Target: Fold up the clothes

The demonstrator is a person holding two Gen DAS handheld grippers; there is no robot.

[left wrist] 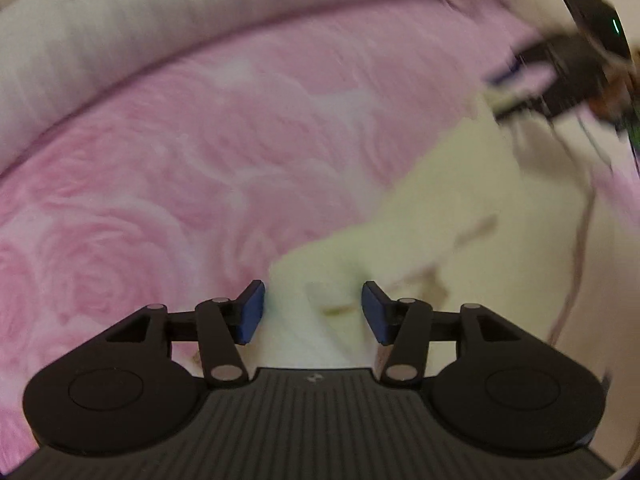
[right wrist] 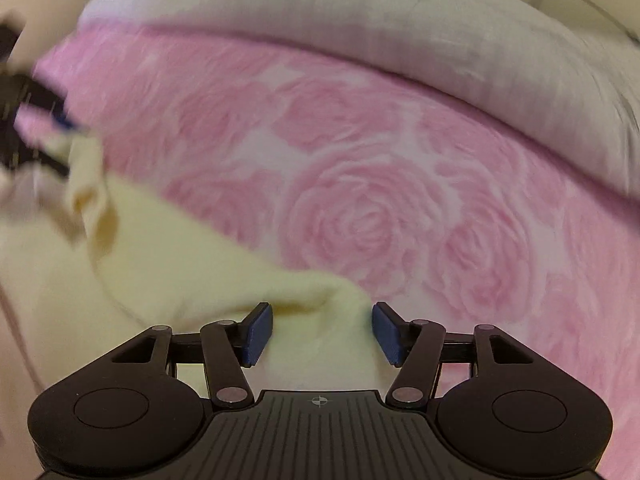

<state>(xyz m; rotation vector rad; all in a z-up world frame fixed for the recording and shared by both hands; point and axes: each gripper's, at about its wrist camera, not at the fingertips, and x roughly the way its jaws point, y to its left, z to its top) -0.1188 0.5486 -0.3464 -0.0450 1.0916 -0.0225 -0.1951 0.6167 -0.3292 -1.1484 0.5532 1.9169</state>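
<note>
A pale yellow garment lies on a pink rose-print bed cover. In the left wrist view my left gripper is open, its blue pads either side of a corner of the garment without closing on it. In the right wrist view my right gripper is open too, with a bunched edge of the same garment between its pads. The right gripper shows blurred at the upper right of the left wrist view. The left gripper shows blurred at the left edge of the right wrist view.
A grey-white pillow or folded duvet runs along the far side of the bed cover; it also shows in the left wrist view. A thin cord hangs over the garment on the right.
</note>
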